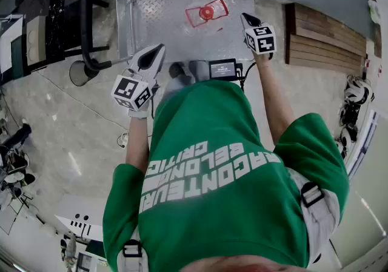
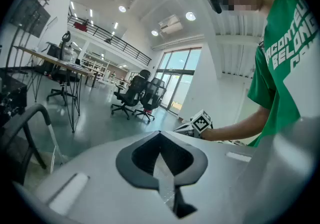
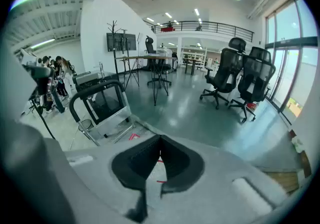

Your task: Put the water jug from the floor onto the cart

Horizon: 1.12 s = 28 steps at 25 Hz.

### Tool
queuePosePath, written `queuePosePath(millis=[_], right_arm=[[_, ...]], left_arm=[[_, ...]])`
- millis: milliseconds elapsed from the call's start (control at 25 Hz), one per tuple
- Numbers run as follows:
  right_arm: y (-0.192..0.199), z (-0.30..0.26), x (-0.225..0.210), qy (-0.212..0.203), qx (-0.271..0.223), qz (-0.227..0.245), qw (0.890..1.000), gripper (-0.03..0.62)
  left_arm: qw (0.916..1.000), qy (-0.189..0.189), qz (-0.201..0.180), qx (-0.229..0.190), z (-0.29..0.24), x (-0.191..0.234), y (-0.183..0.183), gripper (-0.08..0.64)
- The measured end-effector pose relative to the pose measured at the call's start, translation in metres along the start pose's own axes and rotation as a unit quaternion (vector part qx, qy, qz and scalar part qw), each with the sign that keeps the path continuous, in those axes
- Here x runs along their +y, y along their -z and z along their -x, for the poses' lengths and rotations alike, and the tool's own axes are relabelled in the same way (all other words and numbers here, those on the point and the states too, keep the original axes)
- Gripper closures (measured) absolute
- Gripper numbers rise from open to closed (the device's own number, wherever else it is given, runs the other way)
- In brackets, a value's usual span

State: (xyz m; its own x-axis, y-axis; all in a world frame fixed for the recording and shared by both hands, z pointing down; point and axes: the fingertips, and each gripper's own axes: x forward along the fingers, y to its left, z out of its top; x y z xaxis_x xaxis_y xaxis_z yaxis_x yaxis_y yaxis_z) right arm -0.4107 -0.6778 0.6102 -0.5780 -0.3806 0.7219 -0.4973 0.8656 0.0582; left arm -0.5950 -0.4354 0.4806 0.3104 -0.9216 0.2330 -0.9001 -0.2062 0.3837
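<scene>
Two claws were up in the air, our left claw [image 1: 157, 53] and our right claw [image 1: 247, 20], both squeezed together with nothing in them. The water jug [image 1: 207, 12] stood on the cart [image 1: 159, 25]. We thought the job looked done; next we could just back away.

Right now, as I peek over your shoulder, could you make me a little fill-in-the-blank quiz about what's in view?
1. The jug standing on the cart has a ____ cap.
2. The left tool and the right tool both have their jaws ____, with nothing between them.
3. The person's shirt is ____.
4. The cart's curved handle is ____.

Missing words: red; shut; green; black.
</scene>
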Motion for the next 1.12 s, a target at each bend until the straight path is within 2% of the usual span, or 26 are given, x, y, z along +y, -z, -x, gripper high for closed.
queuePosePath(millis=[320, 760, 920, 1120], right_arm=[[0.002, 0.066, 0.0, 0.026, -0.042, -0.013, 0.999, 0.6], [0.02, 0.168, 0.016, 0.064, -0.08, -0.032, 0.994, 0.6], [0.034, 0.195, 0.012, 0.061, -0.085, -0.039, 0.994, 0.6], [0.056, 0.199, 0.004, 0.044, -0.087, -0.047, 0.994, 0.6]], left_arm=[[0.9977, 0.062, -0.026, 0.01, -0.014, -0.016, -0.008, 0.546], [0.989, 0.135, -0.048, 0.039, -0.031, -0.04, -0.003, 0.546], [0.9878, 0.141, -0.048, 0.047, -0.045, -0.055, -0.001, 0.546], [0.9882, 0.139, -0.046, 0.045, -0.064, -0.069, -0.001, 0.549]])
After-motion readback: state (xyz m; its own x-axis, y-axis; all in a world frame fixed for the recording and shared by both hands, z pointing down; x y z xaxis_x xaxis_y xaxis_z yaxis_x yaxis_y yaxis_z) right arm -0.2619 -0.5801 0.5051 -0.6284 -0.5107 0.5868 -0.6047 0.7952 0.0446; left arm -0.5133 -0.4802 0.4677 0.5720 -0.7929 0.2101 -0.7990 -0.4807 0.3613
